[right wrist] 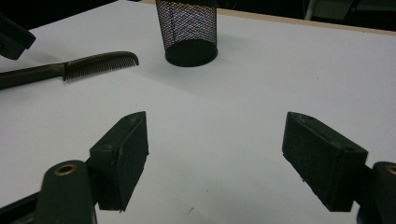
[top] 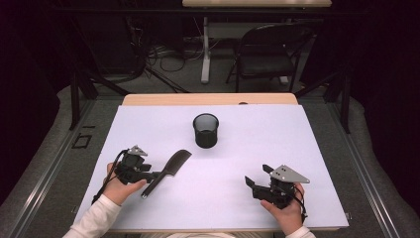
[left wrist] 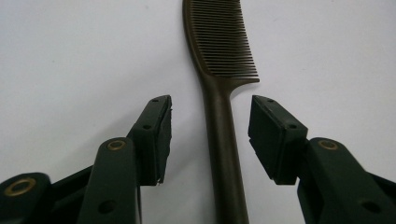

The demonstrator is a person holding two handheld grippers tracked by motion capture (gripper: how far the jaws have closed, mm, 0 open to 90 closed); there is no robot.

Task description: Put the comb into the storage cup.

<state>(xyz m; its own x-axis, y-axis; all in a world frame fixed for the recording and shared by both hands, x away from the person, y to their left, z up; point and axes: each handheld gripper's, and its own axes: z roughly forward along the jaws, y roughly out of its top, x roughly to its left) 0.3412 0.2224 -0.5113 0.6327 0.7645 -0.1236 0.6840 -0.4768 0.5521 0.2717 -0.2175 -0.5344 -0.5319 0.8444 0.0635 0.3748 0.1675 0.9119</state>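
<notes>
1. The left gripper (top: 154, 174) is a black, angular tool with a grey three-cornered plate on top, held in the person's left hand (top: 118, 187) at the near left of the desk. In the left gripper view its flat, blocky pads (left wrist: 159, 135) stand partly apart on either side of the comb's handle, with a gap on each side, so nothing is clamped.
2. The comb (top: 167, 172) is dark brown, smooth plastic with a long round handle and a curved back carrying fine, closely set teeth. It lies flat on the desk, handle toward the left gripper, toothed end pointing toward the cup.
3. The cup (top: 206, 130) is a black wire-mesh cylinder, open at the top with a solid round base, standing upright near the middle of the desk, beyond the comb and apart from it.
4. The right gripper (top: 253, 186), in the right hand (top: 285, 208) at the near right, is of the same black build with a grey plate; its jaws stand wide with only bare sheet between them.
5. The desk (top: 277, 144) is covered by a smooth, matte white sheet, with a pale wooden edge showing at the far side.
6. Beyond it the room is dark: grey floor, a black folding chair (top: 267, 52), cables and a white table leg.
</notes>
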